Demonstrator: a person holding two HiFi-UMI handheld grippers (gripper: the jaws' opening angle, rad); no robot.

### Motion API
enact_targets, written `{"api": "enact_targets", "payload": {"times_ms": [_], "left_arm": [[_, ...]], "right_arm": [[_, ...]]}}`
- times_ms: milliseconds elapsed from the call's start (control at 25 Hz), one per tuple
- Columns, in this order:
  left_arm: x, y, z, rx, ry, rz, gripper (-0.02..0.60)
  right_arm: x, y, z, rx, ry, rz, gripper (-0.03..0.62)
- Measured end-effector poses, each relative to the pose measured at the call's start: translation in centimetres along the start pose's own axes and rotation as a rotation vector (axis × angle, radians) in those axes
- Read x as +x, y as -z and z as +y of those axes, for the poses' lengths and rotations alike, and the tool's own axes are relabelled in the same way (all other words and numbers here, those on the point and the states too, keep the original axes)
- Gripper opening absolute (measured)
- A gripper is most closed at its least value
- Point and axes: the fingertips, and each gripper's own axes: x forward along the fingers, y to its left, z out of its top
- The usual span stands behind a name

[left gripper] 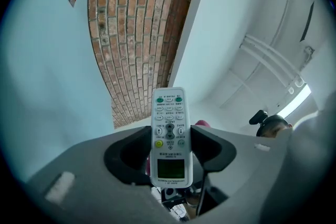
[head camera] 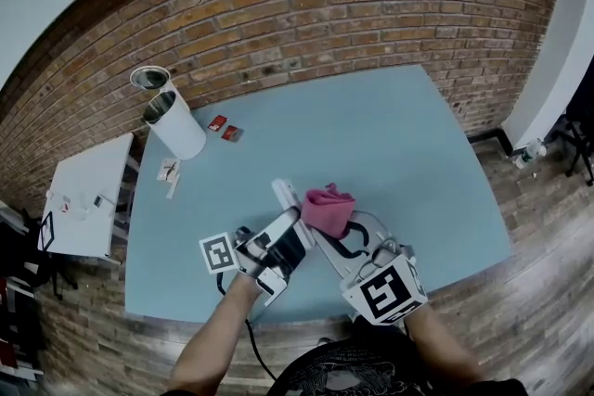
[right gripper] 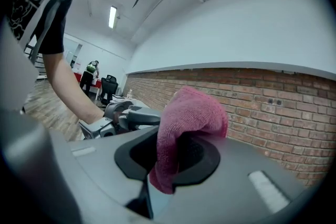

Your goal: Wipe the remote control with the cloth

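The remote control (left gripper: 169, 113) is being gripped by the left gripper (left gripper: 169, 141) jaws; the pink cloth (right gripper: 191, 113) is being clamped by the right gripper (right gripper: 176, 153) jaws.

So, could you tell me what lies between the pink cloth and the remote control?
Nothing lies between them: in the head view the pink cloth sits right beside the remote control, with no gap visible. Whether they touch cannot be told.

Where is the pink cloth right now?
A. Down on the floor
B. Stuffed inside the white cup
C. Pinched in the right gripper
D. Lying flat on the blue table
C: the right gripper view shows the pink cloth pinched between the jaws of the right gripper, while the left gripper grips the remote control.
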Motion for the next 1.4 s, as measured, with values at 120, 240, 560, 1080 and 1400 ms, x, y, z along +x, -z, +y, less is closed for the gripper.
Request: {"api": "enact_targets", "payload": {"times_ms": [120, 240, 560, 1080, 1400], "left_arm": [[-0.1, -0.6, -0.1, 0.006, -0.013, -0.034, 0.239], [-0.2, -1.2, 0.0, 0.010, -0.030, -0.076, 0.241], [-0.7, -3.2, 0.0, -0.019, -0.060, -0.239, 0.239], [-0.5, -3.5, 0.3, 0.074, -0.187, -0.260, 0.239], [-0.3, -1.8, 1.6, 0.257, -0.355, -0.103, 0.239]], "right_arm": [[0.0, -0.1, 0.2, 0.008, -0.004, -0.015, 0.063], [-0.2, 0.1, 0.3, 0.029, -0.001, -0.021, 0.063], [-0.8, 1.1, 1.0, 0.085, -0.001, -0.014, 0.063], [-1.3, 1.7, 1.9, 0.128, -0.024, -0.017, 0.063], [-1.6, 0.3, 1.3, 0.175, -0.032, -0.064, 0.063]]}}
